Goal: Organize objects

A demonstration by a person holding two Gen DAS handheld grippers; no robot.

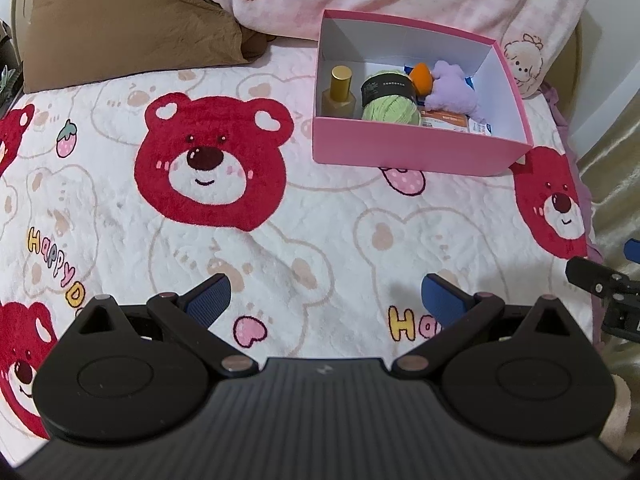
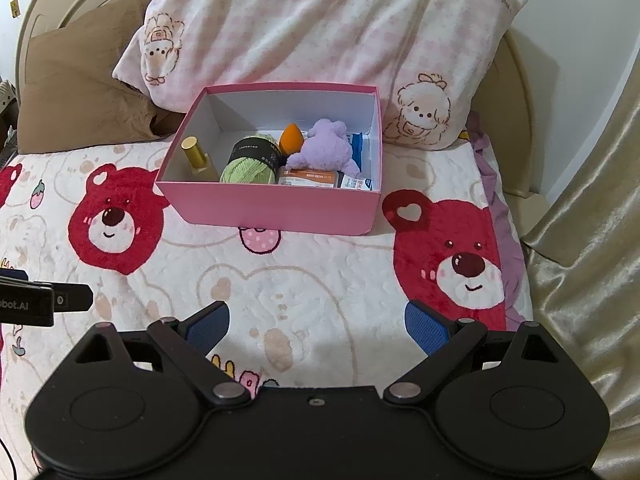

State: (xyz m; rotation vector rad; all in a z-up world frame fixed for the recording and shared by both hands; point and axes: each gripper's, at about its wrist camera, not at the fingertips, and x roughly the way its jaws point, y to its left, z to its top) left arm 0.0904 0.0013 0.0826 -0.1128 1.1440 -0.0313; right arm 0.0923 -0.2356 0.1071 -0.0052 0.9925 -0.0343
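A pink box (image 2: 276, 208) sits on the bear-print bed (image 2: 320, 280), holding a gold bottle (image 2: 194, 156), green yarn (image 2: 248, 170) and purple plush (image 2: 324, 148); left claw (image 1: 326, 300) and right claw (image 2: 318, 328) hang released, empty.

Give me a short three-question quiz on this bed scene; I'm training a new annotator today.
1. True or false: the green yarn ball lies inside the pink box.
2. Which item stands at the box's left end: A) gold-capped bottle B) purple plush toy C) orange makeup sponge?
3. Fill in: both the left gripper and the right gripper are ____ and hold nothing.

Key: 1 true; 2 A; 3 open.
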